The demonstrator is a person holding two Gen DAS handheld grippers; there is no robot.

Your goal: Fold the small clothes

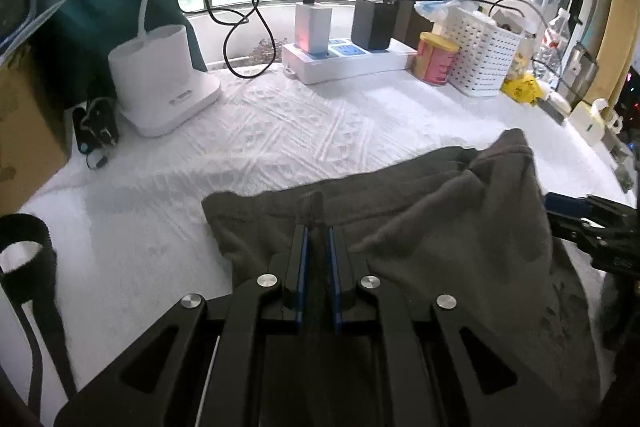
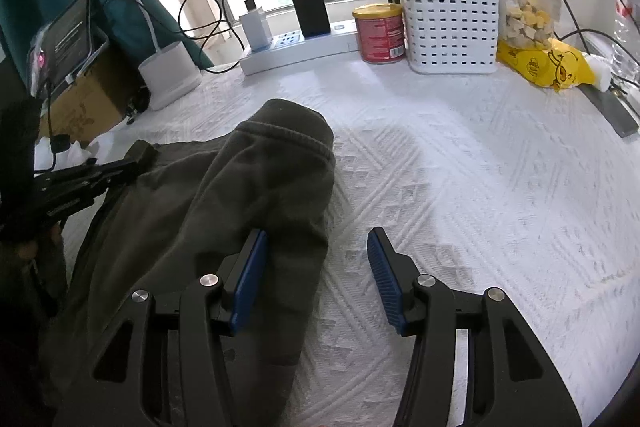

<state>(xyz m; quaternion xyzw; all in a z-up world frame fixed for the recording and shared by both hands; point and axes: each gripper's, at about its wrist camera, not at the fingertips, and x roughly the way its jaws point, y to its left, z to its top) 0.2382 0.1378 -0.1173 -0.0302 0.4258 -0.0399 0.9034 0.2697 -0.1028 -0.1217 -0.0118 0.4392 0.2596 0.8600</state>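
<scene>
Left gripper (image 1: 318, 239): blue pads nearly together, pinching a ridge of the dark olive-grey fleece garment (image 1: 420, 227) near its far edge. The garment lies on the white textured knit cloth (image 1: 260, 131) covering the table, well short of the white power strip (image 1: 344, 61) and white perforated plastic basket (image 2: 452, 15) at the back.

Its right part is bunched up into a hump with a stitched hem on top (image 2: 280, 139).

Right gripper (image 2: 316, 267): jaws wide, holding nothing. Its left pad rests against the garment's right edge, its right pad sits over bare cloth.

My read: fold just being set up. Advice:
- keep the left pinch firm and lift only enough to clear the cloth
- bring the right jaws onto the matching edge before closing, both layers between the pads
- carry both hands together so the fold line stays straight
- flatten the hump first, otherwise it gets folded in
</scene>
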